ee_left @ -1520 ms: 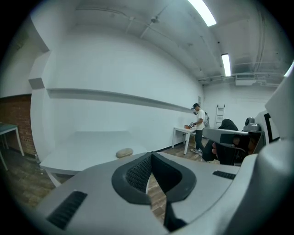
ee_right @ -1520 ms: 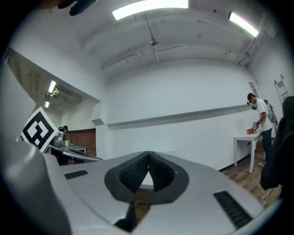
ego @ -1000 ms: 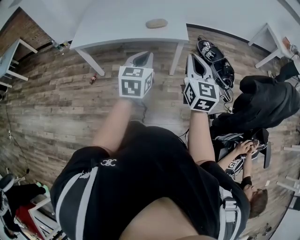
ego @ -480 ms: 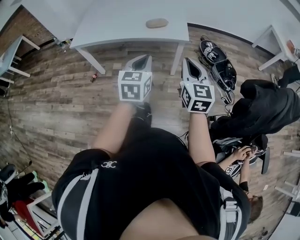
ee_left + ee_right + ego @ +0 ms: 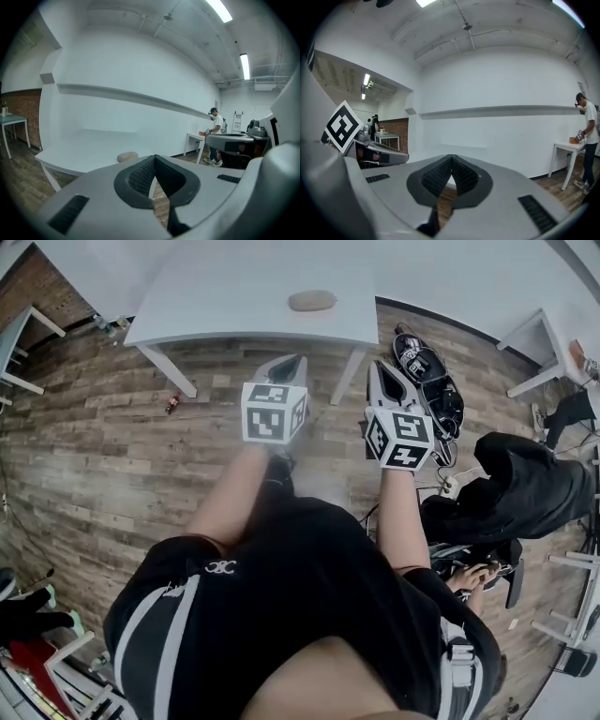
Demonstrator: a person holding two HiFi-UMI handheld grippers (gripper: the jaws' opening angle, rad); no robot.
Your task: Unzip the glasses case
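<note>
The left gripper [image 5: 292, 361] has its jaws pressed together with nothing between them; in the left gripper view the dark ribbed pads meet at the tip. The right gripper [image 5: 379, 367] is the same, jaws closed on nothing. Both are held out side by side over the wooden floor [image 5: 112, 446], short of the white surface [image 5: 234, 296], each with its marker cube facing the head camera.

The glasses case [image 5: 312, 301], a tan oval, lies closed on that surface, ahead of both sets of jaws and well apart from them, roughly between the lines along which the two grippers point. Seen along the left jaws, it sits just left of their tip and beyond it.

Far off to the right of both jaws, a person [image 5: 216, 129] in a white shirt stands at a small table [image 5: 194, 139].
</note>
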